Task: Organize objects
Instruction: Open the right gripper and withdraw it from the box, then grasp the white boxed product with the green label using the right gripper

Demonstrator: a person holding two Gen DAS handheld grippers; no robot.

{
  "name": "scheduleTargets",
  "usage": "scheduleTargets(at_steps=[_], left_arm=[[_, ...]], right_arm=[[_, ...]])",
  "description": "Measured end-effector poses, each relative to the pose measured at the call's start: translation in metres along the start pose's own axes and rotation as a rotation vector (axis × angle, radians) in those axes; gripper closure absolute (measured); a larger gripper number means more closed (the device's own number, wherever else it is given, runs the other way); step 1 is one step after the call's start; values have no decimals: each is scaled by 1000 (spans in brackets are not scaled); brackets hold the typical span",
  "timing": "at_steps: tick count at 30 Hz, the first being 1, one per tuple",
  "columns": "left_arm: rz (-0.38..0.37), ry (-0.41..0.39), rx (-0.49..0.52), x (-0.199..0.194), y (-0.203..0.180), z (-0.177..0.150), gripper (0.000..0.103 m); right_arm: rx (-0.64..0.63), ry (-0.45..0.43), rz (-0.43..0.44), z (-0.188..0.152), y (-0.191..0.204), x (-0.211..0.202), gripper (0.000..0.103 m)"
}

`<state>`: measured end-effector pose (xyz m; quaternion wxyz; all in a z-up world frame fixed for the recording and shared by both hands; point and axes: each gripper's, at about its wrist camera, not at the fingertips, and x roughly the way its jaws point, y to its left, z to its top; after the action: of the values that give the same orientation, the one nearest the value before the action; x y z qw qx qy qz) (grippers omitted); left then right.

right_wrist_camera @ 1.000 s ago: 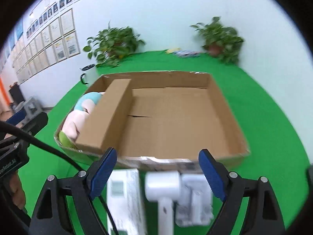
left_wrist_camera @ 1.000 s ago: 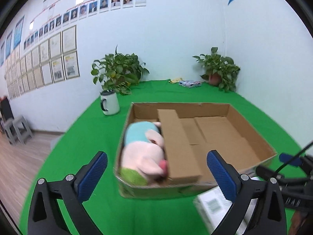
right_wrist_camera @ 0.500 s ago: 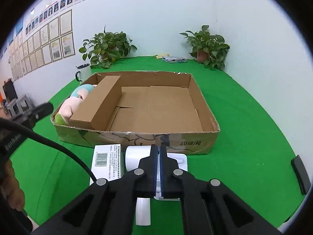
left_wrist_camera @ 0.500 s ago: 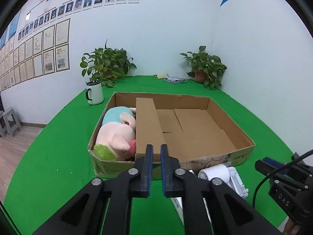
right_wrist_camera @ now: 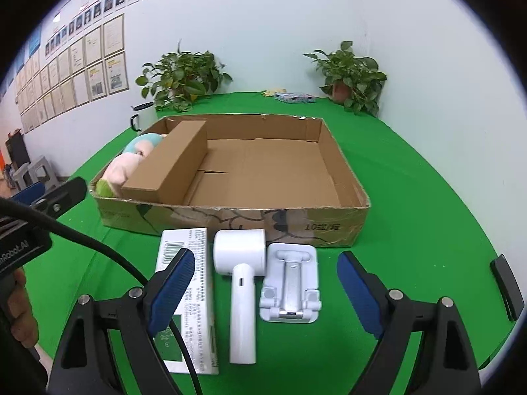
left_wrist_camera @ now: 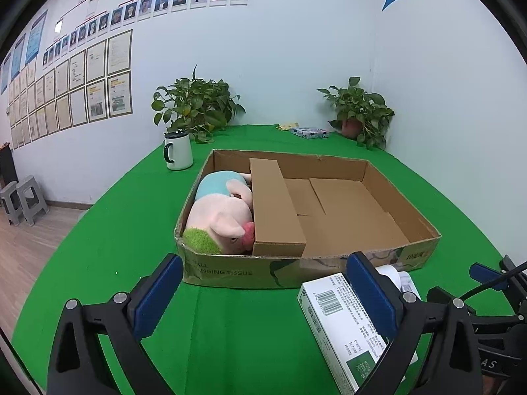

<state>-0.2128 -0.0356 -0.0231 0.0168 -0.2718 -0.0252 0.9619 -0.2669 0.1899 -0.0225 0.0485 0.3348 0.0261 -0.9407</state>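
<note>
A shallow cardboard tray [left_wrist_camera: 408, 250] [right_wrist_camera: 349, 181] sits on the green table. Inside at its left lie a pink plush pig [left_wrist_camera: 220, 214] [right_wrist_camera: 123, 169] and a long brown box [left_wrist_camera: 273, 207] [right_wrist_camera: 171, 164]. In front of the tray lie a white and green carton [right_wrist_camera: 189, 299] [left_wrist_camera: 336, 319], a white hair dryer [right_wrist_camera: 240, 279] and a white phone stand [right_wrist_camera: 290, 283]. My left gripper [left_wrist_camera: 263, 296] is open and empty, left of the carton. My right gripper [right_wrist_camera: 263, 293] is open and empty above the dryer and stand.
A white mug [left_wrist_camera: 178, 151] stands behind the tray at the left. Two potted plants [left_wrist_camera: 197, 105] [left_wrist_camera: 359, 112] stand by the back wall, with small packets [left_wrist_camera: 309, 131] between them. A dark flat object [right_wrist_camera: 507, 286] lies at the table's right edge. Grey stools [left_wrist_camera: 23, 200] stand on the floor.
Both grippers were open, shut half a second ago, and are open again now. Both pulled back from the tray. The objects have not moved.
</note>
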Motion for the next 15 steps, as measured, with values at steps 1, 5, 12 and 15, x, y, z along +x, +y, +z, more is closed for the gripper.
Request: scheduleTargets(at_steps=[1,5,12,15], left_arm=[[0,6,1,-1,0,-1,3],[-1,32,-4,-1,15,1,3],[18,80,-93,-7,73,-2,3],[-31,153,-122,5,83,-19,3]], right_arm=[[-8,-8,17,-1,2,-2,15],[-81,-37,81,-7,16,-11,15],[-99,90,678,-27,71,-19,15],[-182,73,507,-43,83,-5,15]])
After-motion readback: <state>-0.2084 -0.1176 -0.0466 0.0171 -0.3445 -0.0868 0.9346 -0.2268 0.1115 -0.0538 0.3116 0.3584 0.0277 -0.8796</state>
